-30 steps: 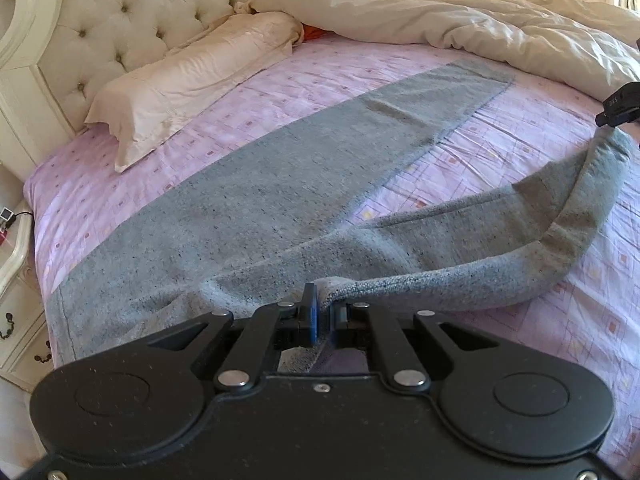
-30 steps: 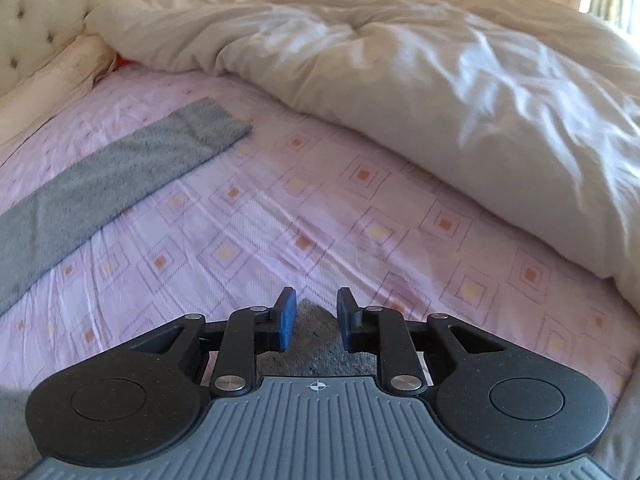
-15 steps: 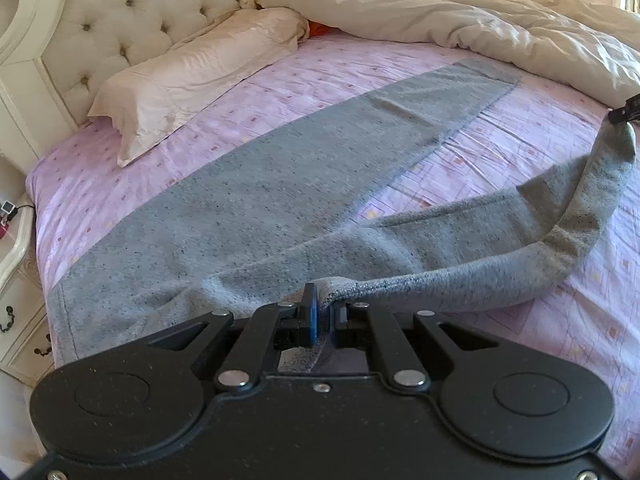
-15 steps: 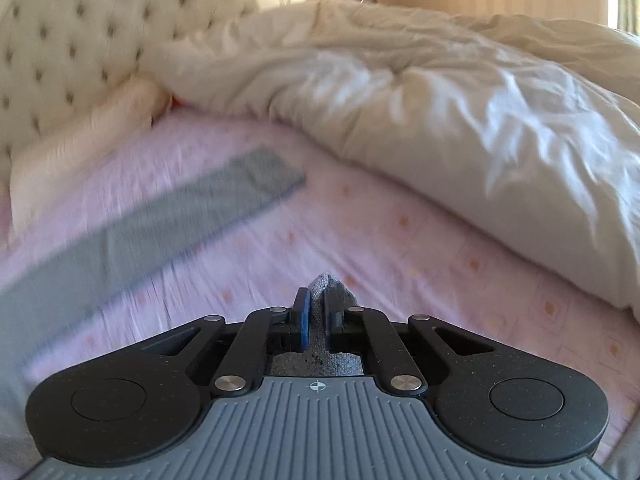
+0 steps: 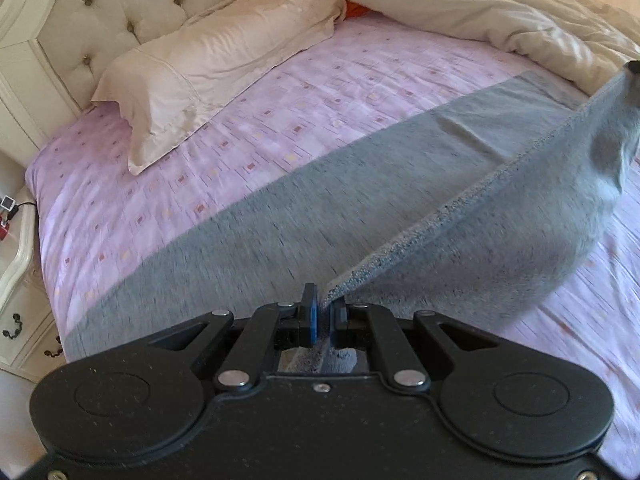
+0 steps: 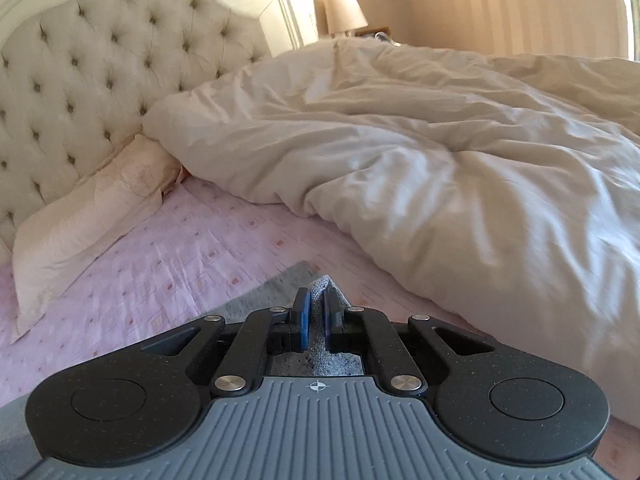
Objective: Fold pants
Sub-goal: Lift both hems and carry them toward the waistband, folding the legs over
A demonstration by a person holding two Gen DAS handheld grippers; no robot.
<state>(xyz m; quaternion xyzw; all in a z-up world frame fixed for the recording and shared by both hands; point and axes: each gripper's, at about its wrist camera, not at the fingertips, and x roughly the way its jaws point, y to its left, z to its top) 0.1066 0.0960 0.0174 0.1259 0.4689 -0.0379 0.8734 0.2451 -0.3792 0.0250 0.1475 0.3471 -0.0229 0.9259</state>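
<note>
The left gripper (image 5: 325, 312) and right gripper (image 6: 316, 312) each pinch an edge of the grey pants (image 5: 248, 240), fingers clamped on cloth, holding one leg raised over the other, which lies flat on the bed (image 5: 120, 184), apparently to stack them.

Bed (image 5: 208, 168) with pink patterned sheet, cream pillow (image 5: 216, 60), rumpled duvet (image 6: 420, 152), grey pants (image 5: 280, 232), perhaps partly lifted.

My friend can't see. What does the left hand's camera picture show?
The left tongs pinch the edge of grey pants, lifting one leg up over the other, which lies flat on a pink sheet. A cream pillow and rumpled duvet lie behind.
</note>
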